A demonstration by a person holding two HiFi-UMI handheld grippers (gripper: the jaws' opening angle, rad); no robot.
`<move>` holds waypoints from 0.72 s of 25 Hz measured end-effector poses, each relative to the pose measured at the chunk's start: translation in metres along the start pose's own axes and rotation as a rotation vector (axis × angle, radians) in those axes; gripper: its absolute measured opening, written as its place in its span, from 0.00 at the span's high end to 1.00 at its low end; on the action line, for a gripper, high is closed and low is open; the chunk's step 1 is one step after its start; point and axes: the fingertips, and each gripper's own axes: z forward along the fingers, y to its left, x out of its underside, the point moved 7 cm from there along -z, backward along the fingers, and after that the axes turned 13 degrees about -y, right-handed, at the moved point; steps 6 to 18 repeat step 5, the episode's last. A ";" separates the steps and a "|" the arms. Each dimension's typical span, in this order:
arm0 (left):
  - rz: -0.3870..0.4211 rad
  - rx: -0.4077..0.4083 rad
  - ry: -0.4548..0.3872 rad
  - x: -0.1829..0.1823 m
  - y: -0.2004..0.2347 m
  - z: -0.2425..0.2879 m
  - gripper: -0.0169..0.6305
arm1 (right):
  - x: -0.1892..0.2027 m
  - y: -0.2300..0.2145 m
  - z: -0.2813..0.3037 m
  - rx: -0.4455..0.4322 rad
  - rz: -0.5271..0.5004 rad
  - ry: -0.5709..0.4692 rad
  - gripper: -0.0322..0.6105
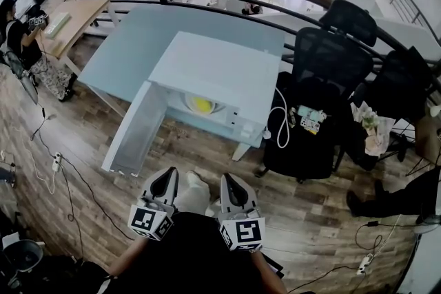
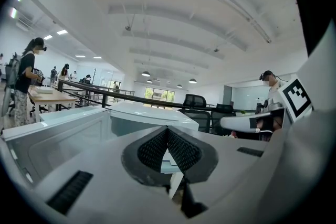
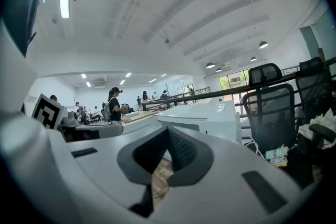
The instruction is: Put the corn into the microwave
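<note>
Surface (image 1: 127, 45): pale blue top, seen from above; it carried the microwave near its front edge.
Door (image 1: 134, 138): hinged at the left and swung fully open, reaching out past the front edge of the surface.
Left gripper (image 1: 166, 174): jaws closed tip to tip with nothing between them; held low, well apart from the door.
Corn (image 1: 202, 105): yellow, lying on the white dish (image 1: 187, 104) inside the open cavity. Judged: placing step looks complete.
Microwave (image 1: 224, 69): white, cavity open toward the person.
Right gripper (image 1: 229, 180): jaws also together and empty, beside the left gripper, pointing toward the microwave.
Cable (image 1: 281, 122): white loop hanging at the right side of the microwave, just beside the black chair (image 1: 324, 86).
Step in hand (judged): only closing the door seems left, if that is wanted.
Risk 1: a hard push on the door with a closed gripper could slide the microwave along the surface or jolt the corn off the dish.
Risk 2: the door's outer edge is easy to knock when stepping in.
Risk 3: any shift of the microwave could tug the cable against the chair.
</note>
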 end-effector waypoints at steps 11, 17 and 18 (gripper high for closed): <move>0.002 -0.010 -0.003 0.002 0.001 0.003 0.97 | 0.001 -0.004 0.001 -0.001 -0.004 0.001 0.94; 0.002 -0.010 -0.003 0.002 0.001 0.003 0.97 | 0.001 -0.004 0.001 -0.001 -0.004 0.001 0.94; 0.002 -0.010 -0.003 0.002 0.001 0.003 0.97 | 0.001 -0.004 0.001 -0.001 -0.004 0.001 0.94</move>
